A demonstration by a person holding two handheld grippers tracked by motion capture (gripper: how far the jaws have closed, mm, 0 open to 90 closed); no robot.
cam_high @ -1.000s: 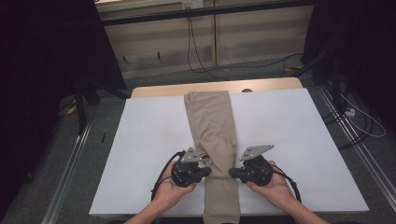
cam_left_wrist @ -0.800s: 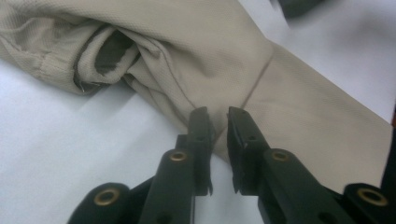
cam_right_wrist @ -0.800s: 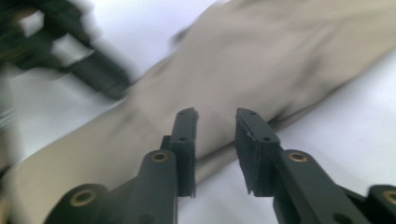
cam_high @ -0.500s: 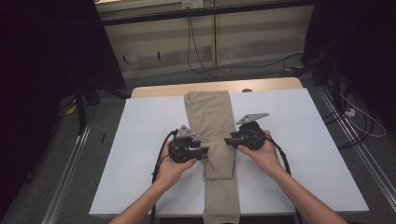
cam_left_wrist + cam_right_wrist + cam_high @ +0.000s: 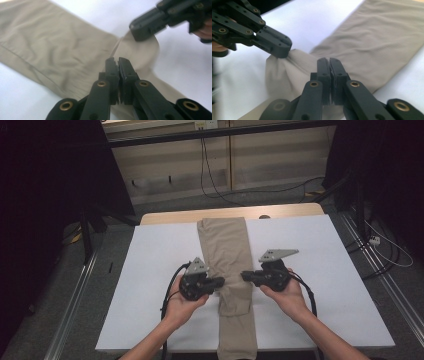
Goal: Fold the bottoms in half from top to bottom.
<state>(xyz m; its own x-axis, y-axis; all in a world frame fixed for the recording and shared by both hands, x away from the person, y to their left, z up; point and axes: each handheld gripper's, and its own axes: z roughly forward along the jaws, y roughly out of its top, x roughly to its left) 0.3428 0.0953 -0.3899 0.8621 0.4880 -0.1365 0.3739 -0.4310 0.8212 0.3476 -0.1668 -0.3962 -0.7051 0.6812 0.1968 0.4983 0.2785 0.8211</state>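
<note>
A: High view: folded beige trousers (image 5: 226, 255) lie lengthwise mid-table (image 5: 320, 250). Handling?

B: Soft, light, limp. Left gripper (image 5: 222, 282) and right gripper (image 5: 244, 275), jaws pressed together, pinch opposite side edges.

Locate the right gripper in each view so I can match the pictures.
High view: right gripper right of centre, pinching the tan trousers' edge.
Left gripper view: top right, biting the raised fold.
Right gripper view: its own jaws, bottom centre, shut on cloth.
Shared landmark: the trousers on the white table.
</note>
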